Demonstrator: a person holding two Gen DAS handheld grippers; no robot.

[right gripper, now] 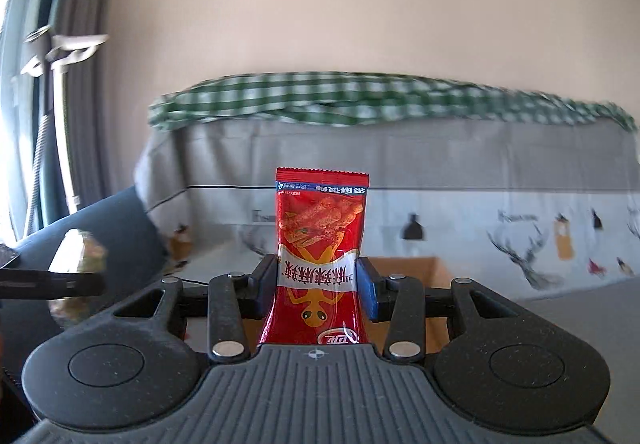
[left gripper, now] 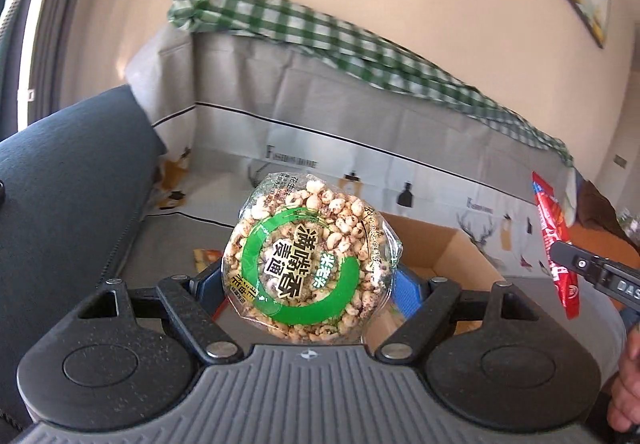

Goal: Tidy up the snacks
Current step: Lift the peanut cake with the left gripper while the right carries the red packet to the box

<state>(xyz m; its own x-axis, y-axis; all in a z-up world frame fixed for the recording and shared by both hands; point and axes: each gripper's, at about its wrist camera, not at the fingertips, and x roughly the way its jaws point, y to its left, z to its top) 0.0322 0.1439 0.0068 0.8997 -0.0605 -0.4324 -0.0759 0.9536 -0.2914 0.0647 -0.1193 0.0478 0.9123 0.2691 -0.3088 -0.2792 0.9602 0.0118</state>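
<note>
Grey sofa (left gripper: pixel 360 112) with checked cloth (left gripper: pixel 320 32), cardboard box (left gripper: pixel 448 244) in front.

Both snacks are held in the air above the box. Left gripper (left gripper: pixel 308 284): jaws wide, clamped on the round puffed-grain pack (left gripper: pixel 308 260). Right gripper (right gripper: pixel 318 284): jaws narrow, clamped on the upright red packet (right gripper: pixel 320 244).

Two grippers are showing: the left one (left gripper: pixel 308 284) and the right one (right gripper: pixel 318 284). Two snack packs are showing: one round puffed-grain pack (left gripper: pixel 308 264) and one red pouch (right gripper: pixel 318 264). One cardboard box (left gripper: pixel 452 248) is sitting below, with one checked cloth (left gripper: pixel 320 36) lying along one sofa (left gripper: pixel 360 116).
</note>
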